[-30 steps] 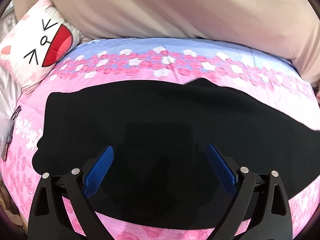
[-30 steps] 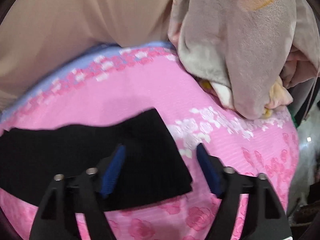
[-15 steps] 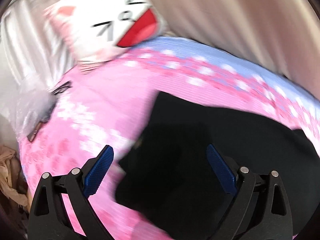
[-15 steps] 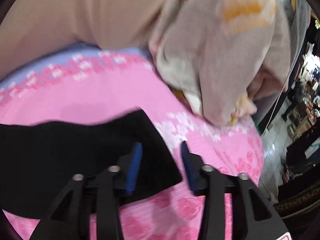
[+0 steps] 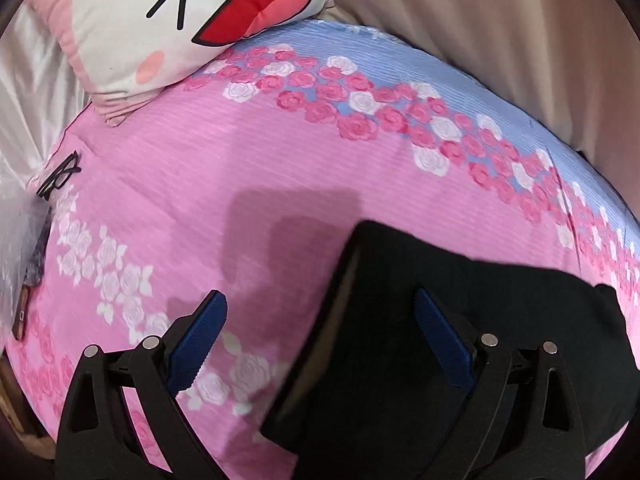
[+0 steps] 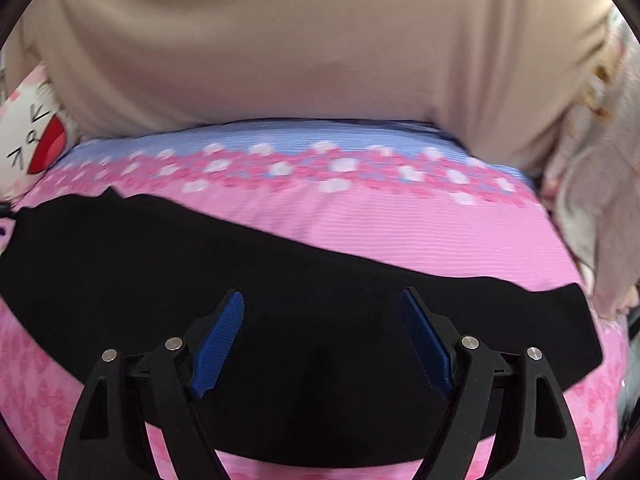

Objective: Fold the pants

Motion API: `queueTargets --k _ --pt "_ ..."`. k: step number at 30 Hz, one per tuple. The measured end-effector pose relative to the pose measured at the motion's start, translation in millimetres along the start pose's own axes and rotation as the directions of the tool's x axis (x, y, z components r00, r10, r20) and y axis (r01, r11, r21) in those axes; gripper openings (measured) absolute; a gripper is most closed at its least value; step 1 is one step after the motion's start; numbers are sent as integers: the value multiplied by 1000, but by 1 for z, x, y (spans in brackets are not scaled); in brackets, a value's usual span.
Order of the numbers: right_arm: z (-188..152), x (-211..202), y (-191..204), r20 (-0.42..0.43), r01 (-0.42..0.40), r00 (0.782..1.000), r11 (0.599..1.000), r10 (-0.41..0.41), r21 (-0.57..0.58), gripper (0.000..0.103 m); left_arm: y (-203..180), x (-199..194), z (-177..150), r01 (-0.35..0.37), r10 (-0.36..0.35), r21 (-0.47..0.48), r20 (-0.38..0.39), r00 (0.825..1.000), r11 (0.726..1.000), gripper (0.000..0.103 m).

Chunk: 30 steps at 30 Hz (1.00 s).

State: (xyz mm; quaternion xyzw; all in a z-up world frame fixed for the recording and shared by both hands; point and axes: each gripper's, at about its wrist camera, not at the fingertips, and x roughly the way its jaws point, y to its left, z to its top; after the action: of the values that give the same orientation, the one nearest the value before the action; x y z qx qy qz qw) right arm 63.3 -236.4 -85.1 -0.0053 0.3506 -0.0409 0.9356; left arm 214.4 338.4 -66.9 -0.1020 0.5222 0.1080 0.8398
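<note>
Black pants point(image 6: 280, 280) lie flat across a pink floral bed sheet point(image 6: 400, 224), stretched from left to right. In the left wrist view their left end point(image 5: 460, 300) with a straight edge sits at lower right. My left gripper point(image 5: 320, 336) is open, straddling that edge, its right finger over the cloth and its left finger over bare sheet. My right gripper point(image 6: 320, 332) is open and empty, above the middle of the pants. Neither gripper holds any cloth.
A cat-face pillow point(image 5: 168, 20) lies at the bed's far left corner. A beige curtain point(image 6: 300, 40) hangs behind the bed. A grey-pink blanket point(image 6: 600, 184) is heaped at the right. Glasses point(image 5: 58, 178) and a small object point(image 5: 24, 312) lie at the left edge.
My left gripper has swung left from the middle of the pants to their left end. My right gripper half-closed, then reopened, and moved left from the right end to the middle.
</note>
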Motion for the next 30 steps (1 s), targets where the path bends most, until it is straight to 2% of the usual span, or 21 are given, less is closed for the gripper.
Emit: queueTargets --k 3,6,8,10,11,12,15,17,18,20,21,22,24,25,26,28,29,30 --pt "4 1 40 -25 -102 995 994 101 -36 78 13 -21 -8 13 -13 8 36 999 1000 93" --pt "7 -7 91 -29 -210 978 969 208 -131 78 41 -44 -35 0 2 -29 50 999 1000 93" --pt "9 -13 136 -49 -288 957 925 285 -248 78 61 -58 -59 28 -25 -61 54 998 998 93" --pt "9 -17 179 -88 -373 926 858 367 -353 78 75 -73 -88 59 -54 -75 66 996 995 93" --pt "8 -19 204 -113 -414 907 809 406 -417 78 77 -78 -98 64 -59 -72 67 996 995 93" --pt "6 -23 238 -143 -457 881 735 451 -501 78 78 -84 -112 57 -53 -56 71 996 997 93" --pt "1 -32 315 -182 -484 839 552 512 -679 78 66 -97 -136 26 -31 47 98 995 999 93" --pt "-3 -36 375 -193 -457 822 419 535 -785 78 56 -101 -150 -50 33 134 125 992 990 93" --pt "-2 -34 399 -209 -453 814 367 542 -812 78 52 -102 -157 -107 84 166 137 987 980 93" --pt "-3 -24 438 -240 -448 814 308 529 -839 78 52 -102 -170 -176 147 195 153 977 965 93" --pt "-4 -14 461 -264 -446 822 281 506 -850 75 55 -103 -174 -187 158 196 155 975 962 93" --pt "-5 -5 473 -274 -442 830 273 486 -854 72 59 -103 -178 -190 162 192 153 975 963 93" --pt "-2 12 491 -337 -481 826 253 452 -839 5 69 -103 -184 -186 161 180 141 977 966 93" --pt "11 20 498 -376 -520 817 277 437 -808 5 73 -105 -187 -193 168 175 150 974 965 93" --pt "23 15 494 -378 -536 809 299 451 -790 5 76 -107 -190 -198 171 169 164 971 965 93" --pt "71 1 481 -244 -459 842 403 481 -791 5 80 -115 -193 -176 144 161 191 971 971 93" --pt "104 -9 467 -140 -410 859 498 492 -764 5 80 -117 -193 -159 126 158 201 971 975 93" --pt "123 -14 457 -82 -390 864 556 497 -734 5 78 -120 -192 -141 105 158 213 971 977 93"
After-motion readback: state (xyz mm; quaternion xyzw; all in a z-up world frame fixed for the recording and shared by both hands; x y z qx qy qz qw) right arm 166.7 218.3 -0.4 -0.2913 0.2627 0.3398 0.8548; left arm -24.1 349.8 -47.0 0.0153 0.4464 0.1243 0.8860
